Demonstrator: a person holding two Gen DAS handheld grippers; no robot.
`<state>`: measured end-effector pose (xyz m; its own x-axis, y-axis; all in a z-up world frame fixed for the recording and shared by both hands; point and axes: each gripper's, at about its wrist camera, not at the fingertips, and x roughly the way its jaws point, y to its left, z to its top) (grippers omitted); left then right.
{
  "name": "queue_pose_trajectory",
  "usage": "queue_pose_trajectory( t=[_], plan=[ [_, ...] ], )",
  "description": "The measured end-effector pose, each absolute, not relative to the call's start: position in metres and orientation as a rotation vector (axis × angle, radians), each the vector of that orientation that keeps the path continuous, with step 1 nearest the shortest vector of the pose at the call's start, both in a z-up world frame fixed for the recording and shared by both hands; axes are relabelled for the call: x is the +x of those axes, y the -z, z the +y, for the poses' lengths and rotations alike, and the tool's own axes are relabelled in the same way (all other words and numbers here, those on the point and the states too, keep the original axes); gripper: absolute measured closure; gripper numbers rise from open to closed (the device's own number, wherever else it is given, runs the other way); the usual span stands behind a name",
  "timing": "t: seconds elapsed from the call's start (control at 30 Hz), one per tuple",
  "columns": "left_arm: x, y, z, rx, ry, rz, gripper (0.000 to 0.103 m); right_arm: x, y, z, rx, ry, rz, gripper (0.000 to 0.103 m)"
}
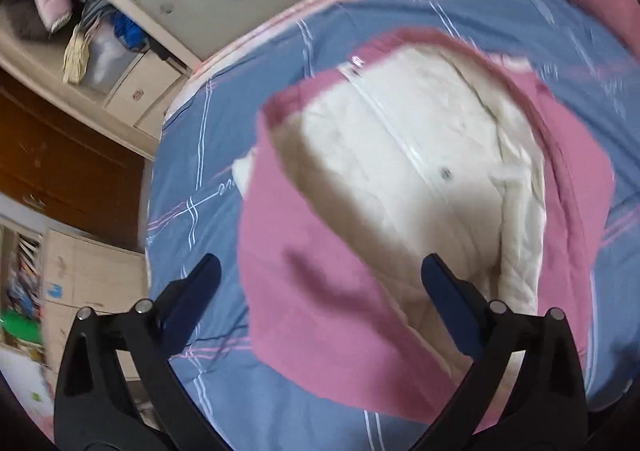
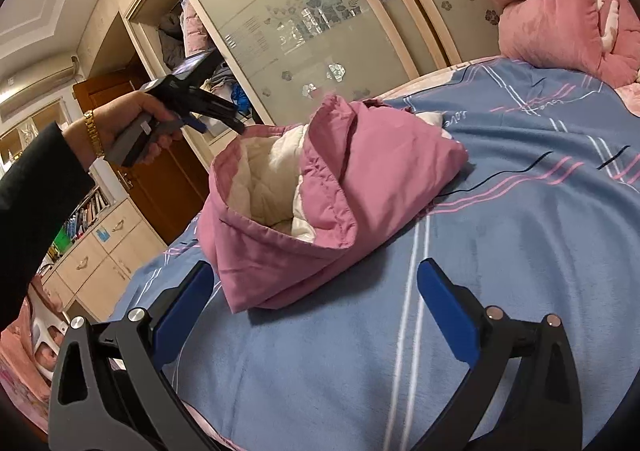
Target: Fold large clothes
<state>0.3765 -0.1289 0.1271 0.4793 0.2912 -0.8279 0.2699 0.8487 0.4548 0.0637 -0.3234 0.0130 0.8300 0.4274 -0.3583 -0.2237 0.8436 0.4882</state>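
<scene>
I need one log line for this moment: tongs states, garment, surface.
left tongs: open, above jacket | right tongs: open, empty | pink jacket: bunched, white lining showing | on blue striped bedsheet

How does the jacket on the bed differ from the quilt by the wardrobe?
The jacket is mauve with a cream lining showing; the quilt is salmon pink. The jacket lies mid-bed, partly folded; the quilt is bundled in a heap at the bed's far edge. Both look padded.

Left gripper (image 1: 320, 283): black plastic frame, blue finger pads (image 1: 448, 307), silver pivot screws. Right gripper (image 2: 316, 291): identical build. Left hand (image 2: 132, 123): bare skin, gold link watch (image 2: 94, 133), black sleeve (image 2: 36, 187).
</scene>
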Motion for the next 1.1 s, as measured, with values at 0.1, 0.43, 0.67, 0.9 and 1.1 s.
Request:
queue_pose_trajectory(
  t=[0.1, 0.43, 0.67, 0.9, 1.1],
  plan=[
    [0.376, -0.112, -0.135, 0.581, -0.035, 1.167, 0.068, 0.069, -0.011, -0.313, 0.433, -0.375, 0.5, 0.001],
    [0.389, -0.094, -0.098, 0.506, -0.11, 1.229, 0.095, 0.128, -0.065, -0.316, 0.315, -0.351, 0.569, 0.001],
    [0.393, -0.094, -0.079, 0.48, -0.08, 1.226, 0.095, 0.306, -0.141, -0.273, 0.14, -0.343, 0.834, 0.001],
    [0.398, -0.087, -0.064, 0.488, -0.059, 1.185, 0.095, 0.387, -0.077, -0.232, -0.02, -0.183, 1.091, 0.086],
    [0.402, -0.091, -0.037, 0.495, -0.045, 1.095, 0.096, 0.376, -0.078, -0.242, -0.096, -0.159, 1.051, 0.099]
  ],
)
